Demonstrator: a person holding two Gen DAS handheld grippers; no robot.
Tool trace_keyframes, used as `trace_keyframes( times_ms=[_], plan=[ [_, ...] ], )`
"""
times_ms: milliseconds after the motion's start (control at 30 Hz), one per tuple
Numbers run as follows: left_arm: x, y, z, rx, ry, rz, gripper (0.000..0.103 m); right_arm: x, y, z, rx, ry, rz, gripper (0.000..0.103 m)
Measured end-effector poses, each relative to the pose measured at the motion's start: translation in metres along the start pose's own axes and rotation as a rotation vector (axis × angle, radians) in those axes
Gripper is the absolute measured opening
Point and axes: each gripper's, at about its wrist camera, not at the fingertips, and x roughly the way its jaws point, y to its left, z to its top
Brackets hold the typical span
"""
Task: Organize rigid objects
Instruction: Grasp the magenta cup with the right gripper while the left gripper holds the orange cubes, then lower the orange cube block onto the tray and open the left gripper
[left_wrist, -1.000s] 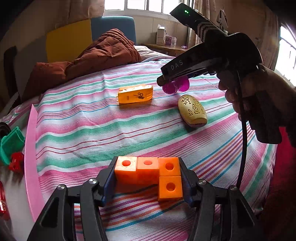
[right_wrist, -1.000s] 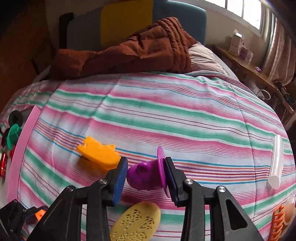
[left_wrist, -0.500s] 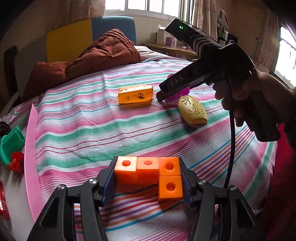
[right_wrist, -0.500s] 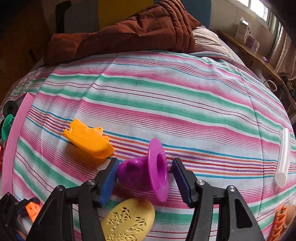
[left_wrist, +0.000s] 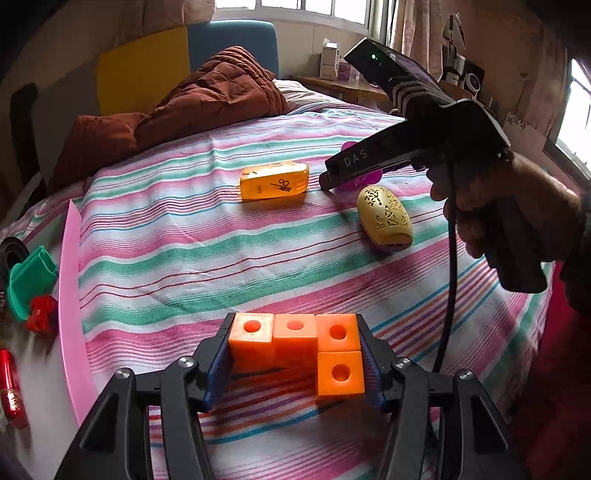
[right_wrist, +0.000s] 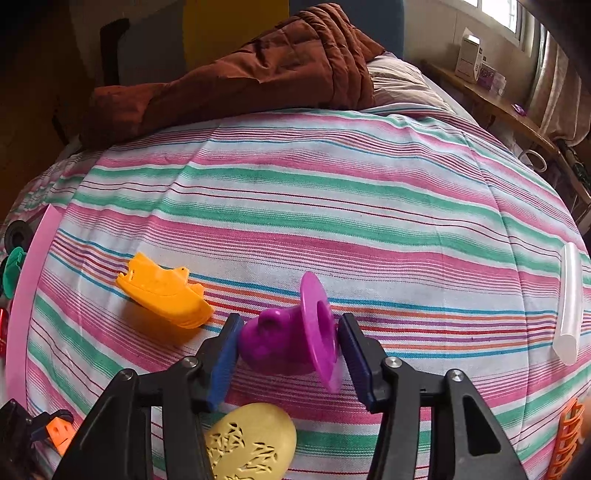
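Note:
My left gripper (left_wrist: 295, 332) is shut on an orange L-shaped block of several holed cubes (left_wrist: 338, 373), held just above the striped bed cover. My right gripper (right_wrist: 288, 332) points down at the bed, jaws closing around a purple flanged piece (right_wrist: 280, 339) that rests on the cover. The left pad is at the piece's round body. The right pad stands a sliver off the flange. In the left wrist view the right gripper (left_wrist: 327, 182) hides most of the purple piece (left_wrist: 364, 180).
A yellow patterned egg shape (right_wrist: 251, 443) lies just before the right gripper, and an orange boat-like piece (right_wrist: 162, 295) to its left. A pink tray edge (left_wrist: 70, 295) with green (left_wrist: 29, 280) and red (left_wrist: 42, 314) items is far left. A white tube (right_wrist: 569, 302) lies right. A brown quilt (left_wrist: 207, 92) lies behind.
The right gripper sank to the bed and let go of the purple piece, which tipped onto the cover. Its jaws spread, then narrowed again. The left gripper and its block stayed still.

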Motion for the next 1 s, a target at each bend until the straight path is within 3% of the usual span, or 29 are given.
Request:
trace_keyframes(
  times_ms=[100, 267, 400, 533, 767, 1000],
  plan=[
    [-0.015, 0.001, 0.003, -0.033, 0.004, -0.006, 0.059, 0.0, 0.002, -0.002, -0.013, -0.008, -0.017, 0.053],
    [-0.061, 0.007, 0.008, -0.057, -0.063, -0.022, 0.059, 0.0, 0.001, -0.001, -0.013, -0.011, -0.013, 0.054],
    [-0.099, 0.031, 0.005, -0.118, -0.094, 0.007, 0.059, 0.001, 0.001, -0.001, -0.017, -0.012, -0.021, 0.054],
    [-0.124, 0.073, -0.012, -0.189, -0.097, 0.081, 0.059, 0.002, 0.001, -0.001, -0.019, -0.009, -0.023, 0.054],
    [-0.157, 0.167, -0.069, -0.411, -0.055, 0.257, 0.059, 0.001, 0.004, -0.001, -0.026, -0.008, -0.036, 0.053],
    [-0.15, 0.204, -0.102, -0.481, 0.016, 0.354, 0.06, 0.001, 0.007, -0.001, -0.033, -0.012, -0.043, 0.053]
  ],
)
